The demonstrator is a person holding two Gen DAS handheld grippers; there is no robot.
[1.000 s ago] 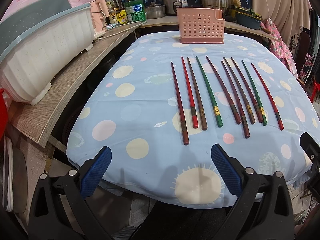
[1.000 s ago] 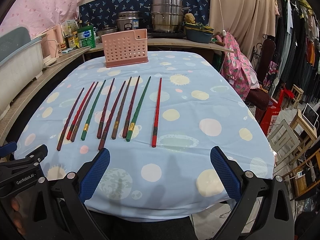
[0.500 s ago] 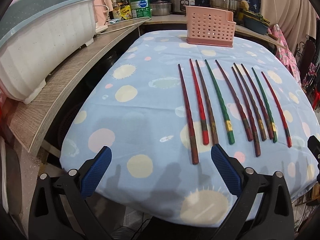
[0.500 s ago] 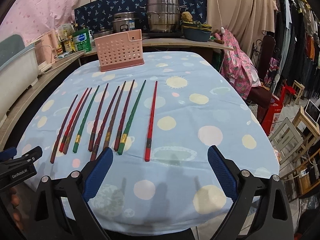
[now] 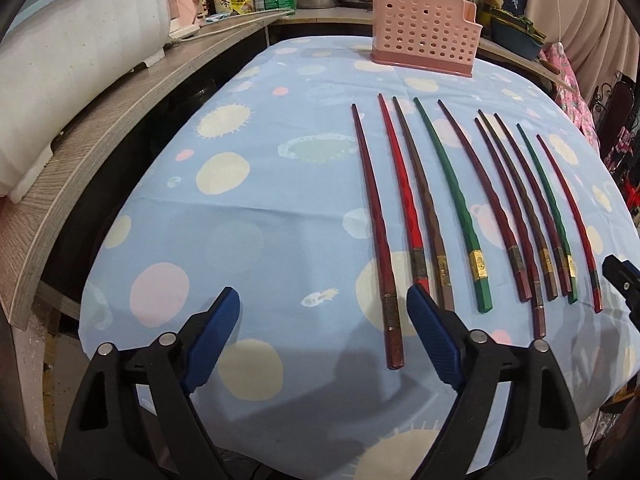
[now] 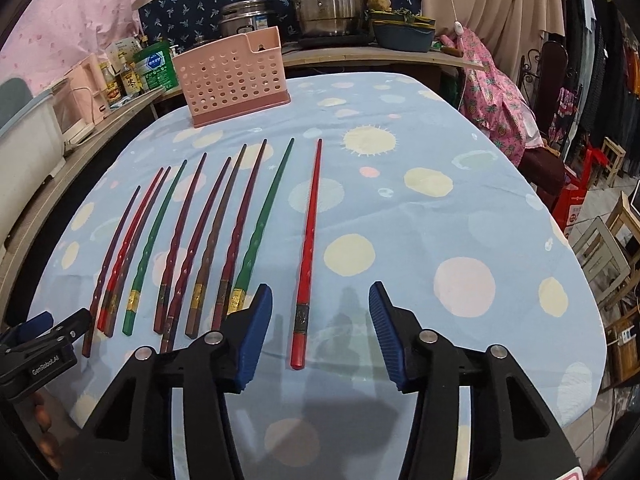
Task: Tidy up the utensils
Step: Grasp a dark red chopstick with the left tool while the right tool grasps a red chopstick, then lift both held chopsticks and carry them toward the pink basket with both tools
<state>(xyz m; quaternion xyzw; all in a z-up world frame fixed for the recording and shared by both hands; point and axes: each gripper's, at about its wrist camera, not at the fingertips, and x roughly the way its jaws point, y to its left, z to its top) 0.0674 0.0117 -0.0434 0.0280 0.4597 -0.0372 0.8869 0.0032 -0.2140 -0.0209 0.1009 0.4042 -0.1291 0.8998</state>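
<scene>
Several red, brown and green chopsticks lie side by side on the blue dotted tablecloth (image 5: 280, 184). A pink perforated holder (image 5: 424, 46) stands at the far end, also in the right wrist view (image 6: 236, 76). My left gripper (image 5: 324, 340) is open and empty, low over the cloth, with the butt of the leftmost dark red chopstick (image 5: 376, 236) between its fingers. My right gripper (image 6: 318, 332) is open and empty, its fingers on either side of the butt of the rightmost red chopstick (image 6: 308, 248).
A wooden counter (image 5: 100, 128) with a white dish rack (image 5: 76, 56) runs along the left. Pots (image 6: 328, 0), bottles and a blue tub stand behind the table. Chairs and stools (image 6: 600, 248) stand to the right of the table.
Both grippers have moved forward and down over the near table edge toward the chopstick butts. Both have narrowed their opening somewhat. The chopsticks have not moved.
</scene>
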